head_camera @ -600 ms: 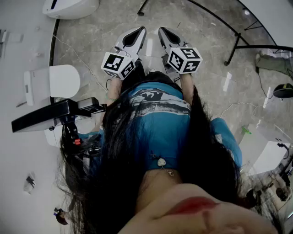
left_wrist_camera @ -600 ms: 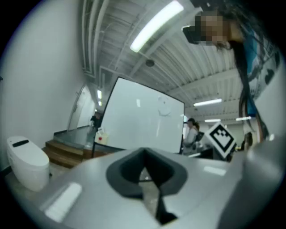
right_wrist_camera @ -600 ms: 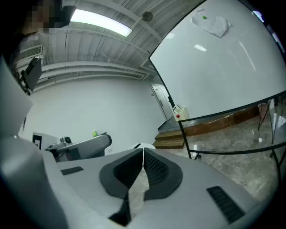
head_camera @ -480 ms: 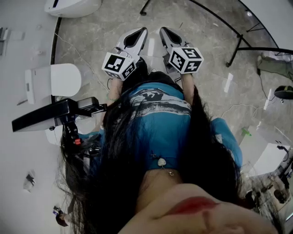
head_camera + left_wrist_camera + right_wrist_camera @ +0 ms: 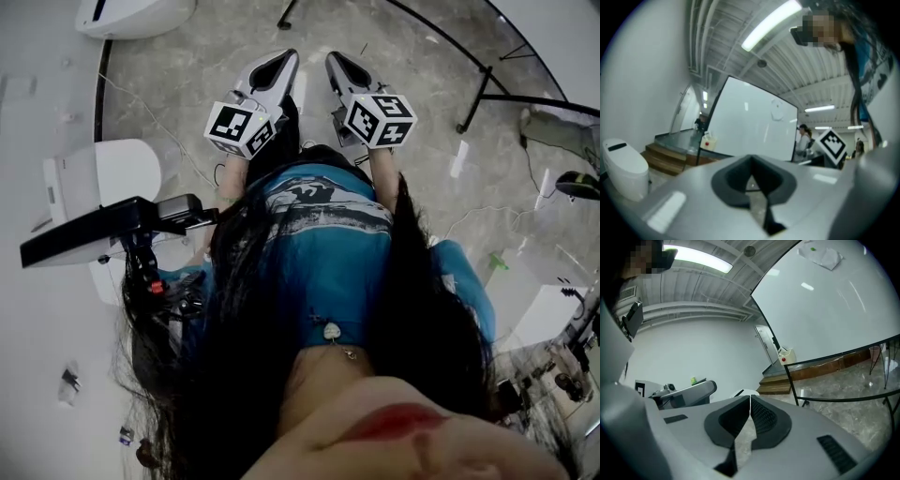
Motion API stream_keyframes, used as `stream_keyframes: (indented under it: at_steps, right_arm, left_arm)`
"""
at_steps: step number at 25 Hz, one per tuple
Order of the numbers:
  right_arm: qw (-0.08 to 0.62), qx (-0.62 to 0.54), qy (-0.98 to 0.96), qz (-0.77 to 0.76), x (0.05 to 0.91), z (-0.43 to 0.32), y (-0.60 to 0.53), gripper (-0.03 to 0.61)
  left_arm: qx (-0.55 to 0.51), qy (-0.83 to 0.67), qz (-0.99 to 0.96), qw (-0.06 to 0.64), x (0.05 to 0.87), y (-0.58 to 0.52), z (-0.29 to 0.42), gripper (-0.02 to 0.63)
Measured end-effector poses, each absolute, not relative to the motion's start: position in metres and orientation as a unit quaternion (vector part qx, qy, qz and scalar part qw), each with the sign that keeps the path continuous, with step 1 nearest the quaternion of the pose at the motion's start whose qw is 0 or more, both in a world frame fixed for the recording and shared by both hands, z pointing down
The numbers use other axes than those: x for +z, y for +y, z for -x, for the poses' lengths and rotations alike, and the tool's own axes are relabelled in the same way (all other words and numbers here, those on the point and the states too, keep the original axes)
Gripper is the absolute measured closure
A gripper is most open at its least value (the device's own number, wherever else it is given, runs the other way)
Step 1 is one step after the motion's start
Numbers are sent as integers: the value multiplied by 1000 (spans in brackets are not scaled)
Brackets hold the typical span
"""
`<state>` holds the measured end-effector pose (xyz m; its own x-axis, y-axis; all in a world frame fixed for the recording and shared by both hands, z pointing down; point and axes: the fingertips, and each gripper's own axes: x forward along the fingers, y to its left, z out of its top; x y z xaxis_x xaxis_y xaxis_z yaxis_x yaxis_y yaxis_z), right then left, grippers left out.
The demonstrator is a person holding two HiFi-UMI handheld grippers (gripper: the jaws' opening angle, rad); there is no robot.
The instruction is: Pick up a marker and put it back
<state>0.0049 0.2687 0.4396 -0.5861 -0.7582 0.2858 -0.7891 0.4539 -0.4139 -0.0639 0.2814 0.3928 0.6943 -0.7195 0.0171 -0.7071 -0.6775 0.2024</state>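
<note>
marble floor (image 5: 202,56), whiteboard (image 5: 754,126) behind. left hand-held gripper (image 5: 284,62) and right hand-held gripper (image 5: 335,64) side by side, jaws of both closed, nothing between.

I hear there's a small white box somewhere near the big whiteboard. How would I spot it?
Look for the big whiteboard on its black frame, seen from the right gripper view. By its lower left corner, at the top of the brown steps, sits the small white box. It is the only thing there with a red dot on its front.
</note>
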Motion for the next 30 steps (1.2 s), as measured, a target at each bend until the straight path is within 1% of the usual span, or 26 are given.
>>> stream_keyframes:
  at_steps: [8, 17, 23, 30]
  right_arm:
    - [26, 258, -837, -482, 433, 2, 162, 561]
    - [16, 248, -825, -507, 420, 57, 35, 562]
    - [20, 255, -805, -535, 441, 84, -69, 561]
    - [42, 238, -792, -560, 430, 60, -70, 561]
  left_arm:
    - [-23, -359, -928, 92, 389, 170, 75, 611]
    - [-21, -331, -940, 76, 373, 34, 131, 611]
    - [-19, -312, -945, 91, 396, -75, 166, 611]
    - [-30, -295, -948, 112, 397, -82, 149, 611]
